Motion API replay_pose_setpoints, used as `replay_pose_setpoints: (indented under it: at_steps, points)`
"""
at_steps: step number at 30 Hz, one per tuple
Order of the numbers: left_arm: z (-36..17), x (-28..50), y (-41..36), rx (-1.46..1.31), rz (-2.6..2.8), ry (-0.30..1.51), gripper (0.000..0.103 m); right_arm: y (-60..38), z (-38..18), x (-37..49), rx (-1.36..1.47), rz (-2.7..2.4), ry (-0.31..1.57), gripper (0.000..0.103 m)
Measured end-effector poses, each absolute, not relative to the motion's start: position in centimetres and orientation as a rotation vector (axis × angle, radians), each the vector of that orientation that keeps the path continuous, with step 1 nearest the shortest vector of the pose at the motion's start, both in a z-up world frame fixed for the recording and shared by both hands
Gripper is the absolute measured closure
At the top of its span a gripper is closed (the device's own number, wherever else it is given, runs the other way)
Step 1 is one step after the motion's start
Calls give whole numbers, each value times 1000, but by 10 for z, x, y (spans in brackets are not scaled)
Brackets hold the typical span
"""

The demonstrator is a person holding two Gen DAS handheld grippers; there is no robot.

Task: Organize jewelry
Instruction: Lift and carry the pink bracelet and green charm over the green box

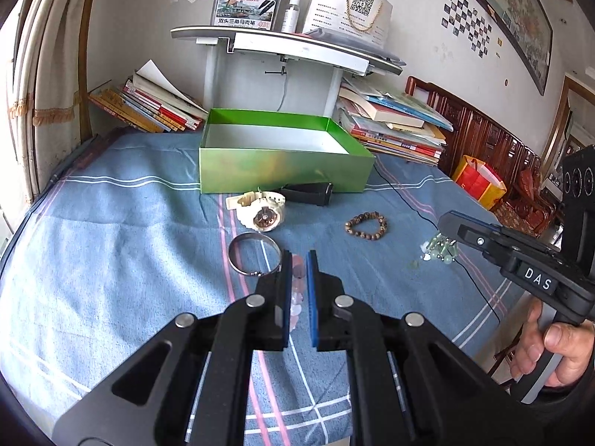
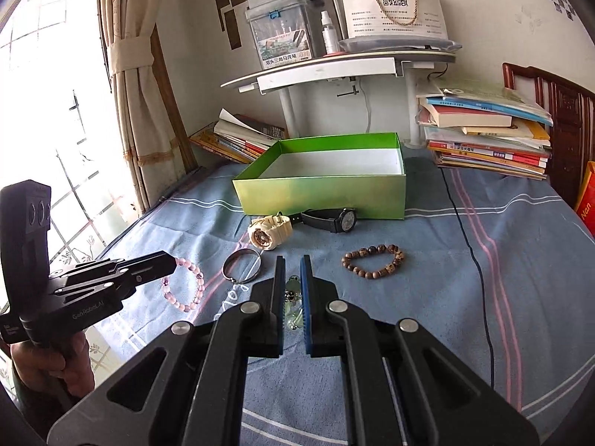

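Observation:
An open green box (image 1: 282, 171) (image 2: 323, 193) stands at the back of the blue cloth. In front of it lie a cream watch (image 1: 260, 210) (image 2: 267, 232), a black watch (image 1: 310, 193) (image 2: 334, 219), a silver bangle (image 1: 254, 254) (image 2: 241, 265) and a brown bead bracelet (image 1: 366, 225) (image 2: 373, 260). My left gripper (image 1: 298, 260) (image 2: 169, 265) is shut on a pink bead bracelet (image 1: 297, 286) (image 2: 184, 284) on the cloth. My right gripper (image 2: 292, 264) (image 1: 444, 228) is shut on a pale green bead bracelet (image 2: 292, 304) (image 1: 440, 251).
Book stacks lie at the back left (image 1: 148, 106) and back right (image 1: 394, 122). A white shelf (image 1: 286, 46) with a marker case stands behind the box. A black cable (image 2: 476, 267) runs over the cloth on the right. A curtain (image 2: 137, 74) hangs left.

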State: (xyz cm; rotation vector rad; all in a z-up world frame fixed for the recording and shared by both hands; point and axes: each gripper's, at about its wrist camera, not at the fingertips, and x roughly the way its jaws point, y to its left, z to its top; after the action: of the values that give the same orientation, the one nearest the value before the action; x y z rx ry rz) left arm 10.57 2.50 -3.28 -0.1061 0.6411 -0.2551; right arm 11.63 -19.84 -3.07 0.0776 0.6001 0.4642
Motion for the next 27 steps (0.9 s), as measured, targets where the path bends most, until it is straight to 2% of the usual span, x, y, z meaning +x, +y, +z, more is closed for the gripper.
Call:
replay_pose_setpoints:
  at_steps: [27]
  points:
    - [-49,126,20,-89,-226,704,95,-202,-41,127,92,471,634,95]
